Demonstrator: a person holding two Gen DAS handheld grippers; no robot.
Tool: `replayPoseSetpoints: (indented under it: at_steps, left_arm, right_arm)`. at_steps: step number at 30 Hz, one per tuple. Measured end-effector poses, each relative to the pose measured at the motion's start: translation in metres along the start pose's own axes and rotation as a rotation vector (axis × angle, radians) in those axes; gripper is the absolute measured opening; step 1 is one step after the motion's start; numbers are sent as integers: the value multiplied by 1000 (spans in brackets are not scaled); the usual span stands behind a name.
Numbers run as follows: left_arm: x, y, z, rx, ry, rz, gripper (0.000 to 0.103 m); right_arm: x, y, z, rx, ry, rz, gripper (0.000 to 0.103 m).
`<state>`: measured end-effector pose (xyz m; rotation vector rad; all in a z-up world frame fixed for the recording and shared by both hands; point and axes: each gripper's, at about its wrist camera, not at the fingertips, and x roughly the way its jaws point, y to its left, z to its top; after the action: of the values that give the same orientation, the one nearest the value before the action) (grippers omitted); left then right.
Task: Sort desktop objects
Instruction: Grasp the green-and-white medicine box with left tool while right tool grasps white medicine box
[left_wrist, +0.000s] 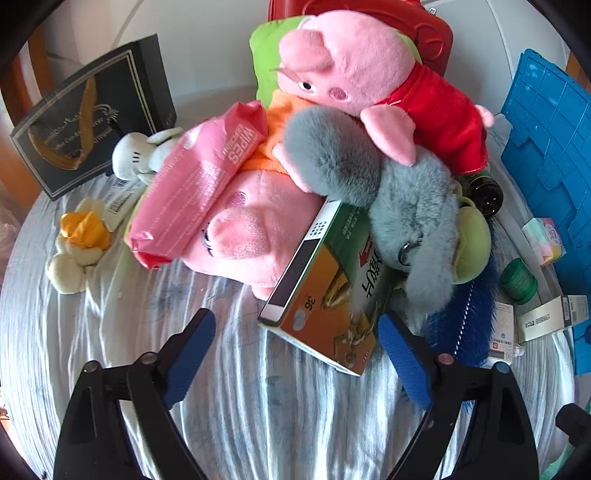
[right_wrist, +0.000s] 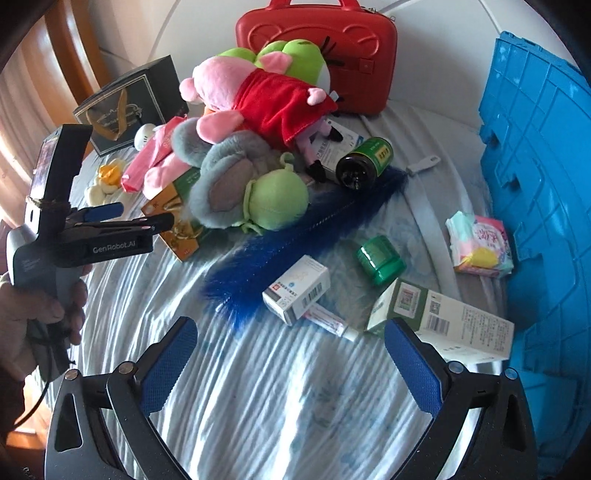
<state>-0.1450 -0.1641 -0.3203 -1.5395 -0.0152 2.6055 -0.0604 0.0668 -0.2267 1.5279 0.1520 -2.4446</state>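
Blue-padded right tongs (right_wrist: 290, 363) stand wide over a bare stretch of the striped cloth (right_wrist: 258, 406) on the table, with nothing between the pads. Left tongs (left_wrist: 295, 354) are also spread, empty, their right pad (left_wrist: 404, 360) just beside the lower corner of the green-and-orange box (left_wrist: 328, 291); whether it touches I cannot tell. In the right wrist view a hand (right_wrist: 33, 314) holds that left tool at the frame's left edge.

Taking the green-and-orange box as landmark: it leans under the pile of soft toys, with a pink plush (left_wrist: 255, 236) to its left and a grey furry plush (left_wrist: 413, 221) resting on its upper edge. A pink wipes pack (left_wrist: 199, 184) lies on the pink plush, further left. Above the box a pink pig in a red dress (left_wrist: 369, 88) tops the heap, against a green plush (left_wrist: 266, 55), and behind them stands a red case (right_wrist: 317, 55). Right of the box a blue feathery brush (right_wrist: 295, 236) stretches across the cloth, and a dark bottle with a green label (right_wrist: 364, 162) lies on its side near its far end. Beyond the brush, on the right, sit a small white carton (right_wrist: 297, 288), a green jar (right_wrist: 380, 260), a larger white-and-green carton (right_wrist: 443, 325) and a pastel tissue pack (right_wrist: 480, 245). A blue crate (right_wrist: 543, 184) fills the far right. Well left of the box stands a black gift bag (left_wrist: 92, 114), with a small yellow-and-white toy (left_wrist: 79, 240) in front of it.
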Motion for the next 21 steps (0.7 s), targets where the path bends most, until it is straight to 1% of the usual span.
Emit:
replayPoseSetpoints:
  at_steps: [3, 5, 7, 9, 10, 12, 13, 15, 17, 21]
  left_arm:
    - [16, 3, 5, -14, 3, -65, 68]
    - [20, 2, 6, -14, -3, -124, 61]
    - [20, 2, 4, -15, -7, -148, 59]
    - [17, 4, 0, -22, -14, -184, 51]
    - [14, 5, -2, -20, -19, -198, 48]
    - [5, 3, -7, -7, -32, -224, 38]
    - [0, 2, -10, 1, -37, -238, 35]
    - [-9, -1, -15, 8, -41, -264, 24]
    - [-21, -3, -22, 21, -50, -267, 19]
    - [-40, 18, -31, -15, -53, -261, 19]
  right_arm:
    - [17, 5, 1, -4, 24, -16, 103]
    - [27, 7, 2, -5, 41, -24, 103]
    - [34, 11, 3, -5, 49, -30, 103]
    - [42, 14, 4, 0, 54, -40, 103]
    - [46, 15, 5, 6, 57, -50, 103]
    - [53, 16, 7, 22, 59, -67, 103]
    - [56, 16, 9, 27, 60, -77, 103]
    - [62, 17, 12, 30, 62, -99, 103]
    - [67, 18, 14, 35, 67, -112, 103]
    - [71, 13, 16, 58, 67, -100, 103]
